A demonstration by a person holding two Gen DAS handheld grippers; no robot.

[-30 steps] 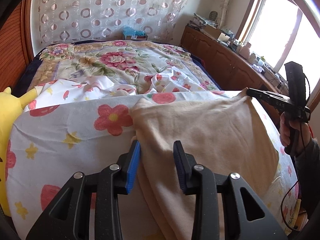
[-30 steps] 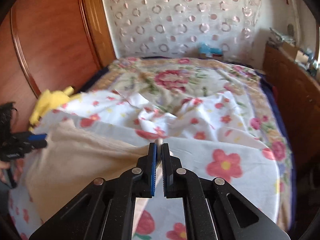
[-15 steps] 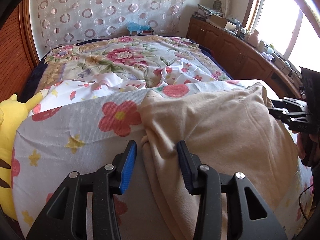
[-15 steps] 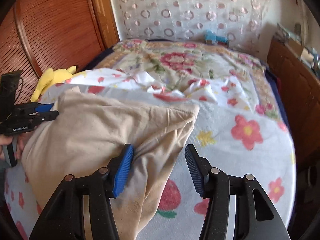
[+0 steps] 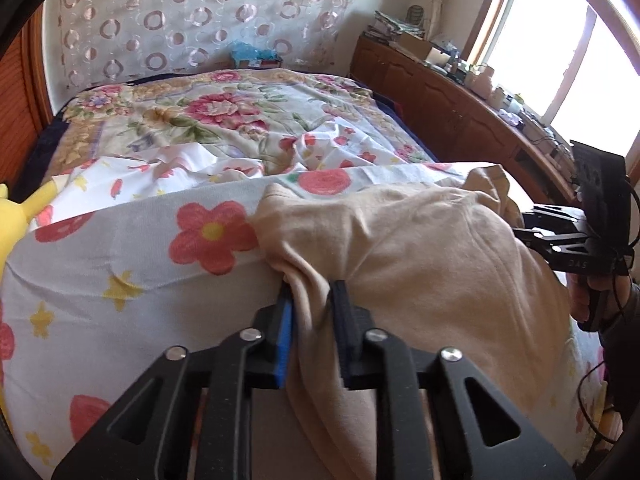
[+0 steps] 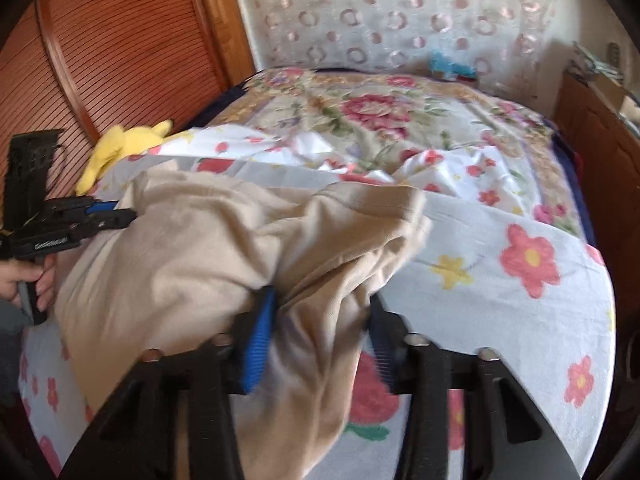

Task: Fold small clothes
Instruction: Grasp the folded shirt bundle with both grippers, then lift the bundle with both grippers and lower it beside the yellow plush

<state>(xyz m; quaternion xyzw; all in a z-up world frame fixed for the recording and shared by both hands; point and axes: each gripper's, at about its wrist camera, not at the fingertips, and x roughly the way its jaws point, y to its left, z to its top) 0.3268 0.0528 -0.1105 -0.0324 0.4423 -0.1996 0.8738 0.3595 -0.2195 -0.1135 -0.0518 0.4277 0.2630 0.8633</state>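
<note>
A beige garment [image 5: 420, 264] lies crumpled across the near end of the flowered bed sheet [image 5: 120, 280]. My left gripper [image 5: 313, 304] is closing and pinches a bunched fold at the garment's left edge between its pads. In the right wrist view the same garment [image 6: 192, 248] bulges up, and my right gripper [image 6: 324, 320] is closing around a thick bunch of its right side, with the jaws still wide. Each gripper shows in the other's view: the right gripper [image 5: 524, 224] at the garment's far right, the left gripper [image 6: 128, 212] at its far left.
A yellow plush toy [image 6: 120, 144] lies at the bed's left edge beside a wooden wardrobe [image 6: 100, 60]. A loose white flowered cloth [image 5: 224, 164] is rumpled mid-bed. A cluttered wooden cabinet [image 5: 440, 96] runs along the right under the window. A hand [image 6: 36, 280] holds the left gripper.
The right gripper let go of the garment's corner, opened wide and dropped over its right side. The left jaws have narrowed onto a fold. The garment went from stretched to slack and bunched.
</note>
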